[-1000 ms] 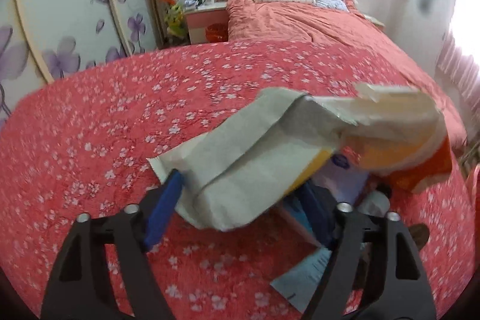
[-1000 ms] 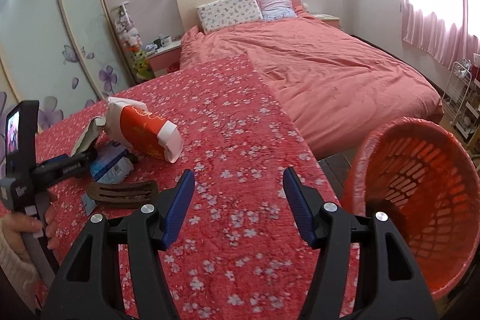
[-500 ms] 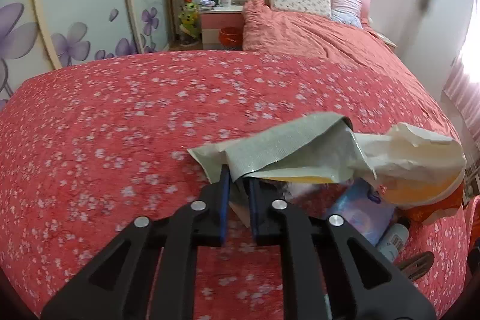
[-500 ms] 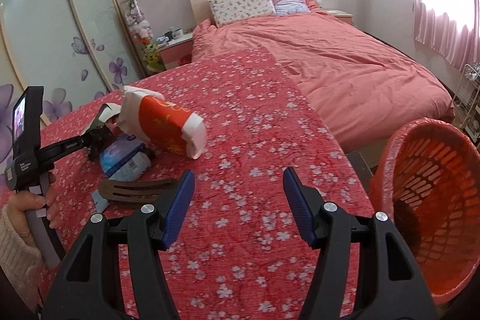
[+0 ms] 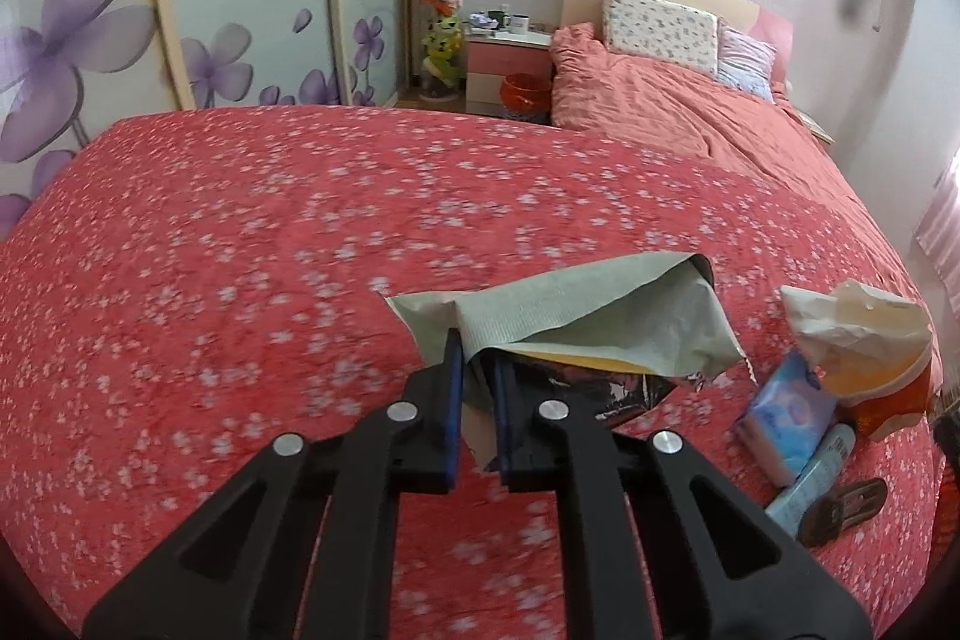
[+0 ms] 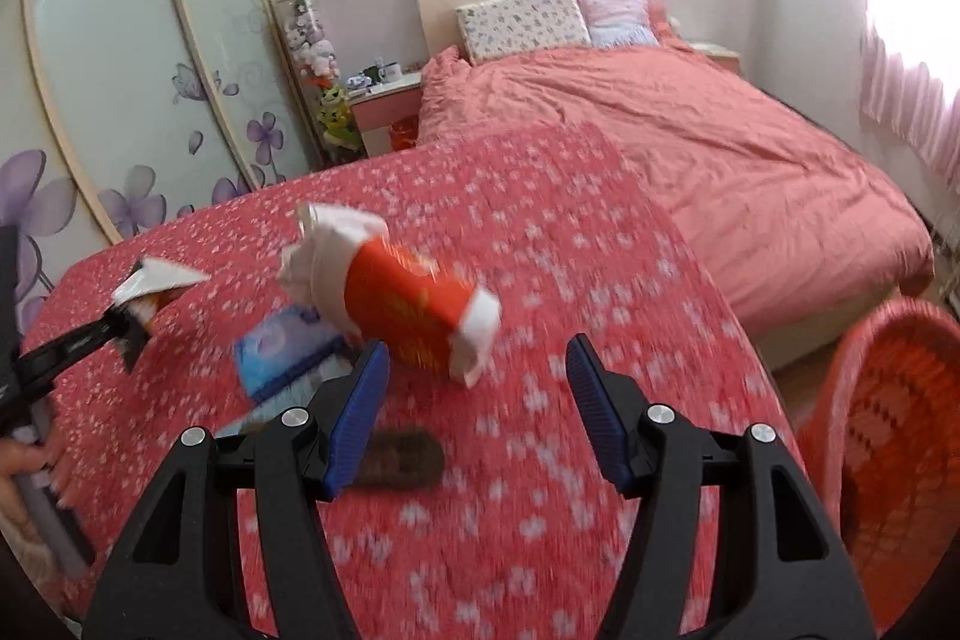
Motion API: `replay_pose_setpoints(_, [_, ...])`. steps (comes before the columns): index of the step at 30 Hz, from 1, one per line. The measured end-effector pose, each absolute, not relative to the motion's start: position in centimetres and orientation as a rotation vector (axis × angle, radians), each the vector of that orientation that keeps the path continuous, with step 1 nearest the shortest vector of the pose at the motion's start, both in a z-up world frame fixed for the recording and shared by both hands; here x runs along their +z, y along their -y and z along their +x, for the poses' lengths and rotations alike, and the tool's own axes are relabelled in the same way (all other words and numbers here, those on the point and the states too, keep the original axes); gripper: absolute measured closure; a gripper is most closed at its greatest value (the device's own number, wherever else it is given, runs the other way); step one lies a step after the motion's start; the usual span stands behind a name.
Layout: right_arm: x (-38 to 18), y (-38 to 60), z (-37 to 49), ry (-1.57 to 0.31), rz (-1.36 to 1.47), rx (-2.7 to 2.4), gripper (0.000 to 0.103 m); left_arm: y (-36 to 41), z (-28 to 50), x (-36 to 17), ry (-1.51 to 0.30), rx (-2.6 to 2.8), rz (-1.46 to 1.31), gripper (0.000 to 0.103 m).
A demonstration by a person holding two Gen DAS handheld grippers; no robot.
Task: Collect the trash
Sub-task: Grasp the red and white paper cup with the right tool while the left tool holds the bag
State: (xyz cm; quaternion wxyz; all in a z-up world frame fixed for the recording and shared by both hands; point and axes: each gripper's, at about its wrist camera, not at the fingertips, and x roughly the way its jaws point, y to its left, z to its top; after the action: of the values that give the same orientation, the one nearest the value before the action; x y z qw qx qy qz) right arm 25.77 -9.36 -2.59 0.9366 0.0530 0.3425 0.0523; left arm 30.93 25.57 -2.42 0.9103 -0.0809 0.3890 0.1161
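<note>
A grey-green wrapper (image 5: 576, 316) is being pinched at its near corner by the left tongs (image 5: 478, 400), closed tight, above the flowered counter (image 5: 240, 250). The right tongs (image 6: 477, 400), having just been opening further, are being held wide and empty near one red paper packet (image 6: 414, 316). One blue tissue pack (image 6: 282, 346), one dark clip (image 6: 399, 460) (blurred) and one orange basket (image 6: 894, 424) are being counted. The limp wrapper is judged likely to slip, being gripped only by its edge.

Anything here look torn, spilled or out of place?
The red snack bag lies on its side on the floral tablecloth, crumpled white paper sticking out. The left gripper pinches a torn-open grey-green wrapper.
</note>
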Motion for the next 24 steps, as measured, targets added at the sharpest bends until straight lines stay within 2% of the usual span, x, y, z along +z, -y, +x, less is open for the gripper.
replay_pose_setpoints(6, [-3.6,8.8,28.8,-0.766,0.087,0.205,0.035,-26.8,30.1,-2.4,-0.806,0.237,-0.19,0.093])
replay_pose_setpoints(9, [-4.0,8.6,28.7,-0.791,0.065,0.223,0.056,-26.9,29.8,-2.6,-0.806,0.234,-0.189,0.093])
replay_pose_setpoints(10, [-4.1,8.6,28.6,-0.8,0.066,0.23,0.066,-26.9,29.7,-2.7,-0.806,0.234,-0.188,0.093])
replay_pose_setpoints(12, [-4.3,8.6,28.3,-0.825,0.084,0.239,0.078,-26.7,29.7,-2.8,-0.807,0.234,-0.189,0.093])
replay_pose_setpoints(24, [-3.2,11.4,23.6,-0.823,0.097,0.051,0.079,-26.4,29.0,-2.9,-0.815,0.222,-0.196,0.092])
